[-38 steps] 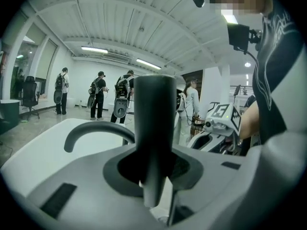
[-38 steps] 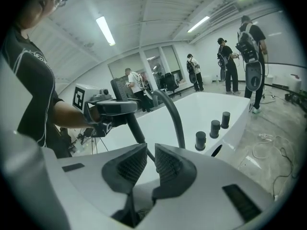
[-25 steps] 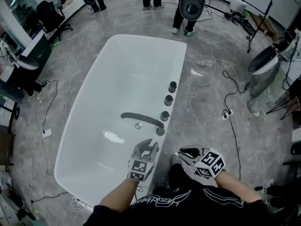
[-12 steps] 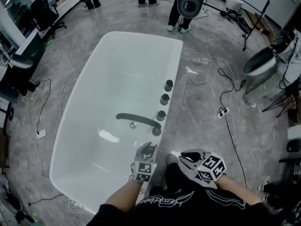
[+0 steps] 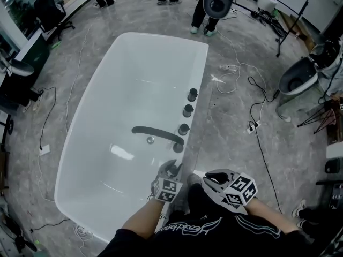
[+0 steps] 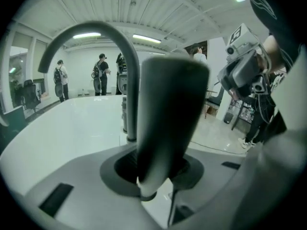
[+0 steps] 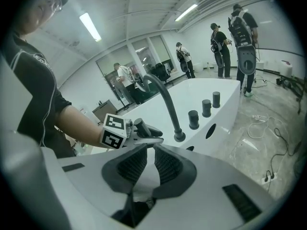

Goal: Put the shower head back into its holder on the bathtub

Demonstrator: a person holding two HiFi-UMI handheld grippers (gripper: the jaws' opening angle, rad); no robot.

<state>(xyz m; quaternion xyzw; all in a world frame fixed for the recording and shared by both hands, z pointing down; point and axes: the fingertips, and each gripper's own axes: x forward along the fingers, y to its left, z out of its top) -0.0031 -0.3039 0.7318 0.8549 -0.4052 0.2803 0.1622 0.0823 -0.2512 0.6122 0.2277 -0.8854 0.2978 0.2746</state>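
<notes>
Left gripper (image 5: 171,169) is clenched on the shower head (image 6: 170,109). The dark handle stands upright between its jaws, pale end pointing down. The gripper hovers over the rim of the bathtub (image 5: 134,74). Straight ahead of its tips the arched spout (image 5: 158,132) rises just beyond the shower head. Further ahead, past the spout's base, three knobs (image 5: 187,110) line up along the rim. Which fitting is the holder, I can't tell. Off to the left gripper's right, near but apart from it, the right gripper (image 7: 149,146) hangs outside the tub. Its jaws are a narrow slit apart and nothing sits between them.
</notes>
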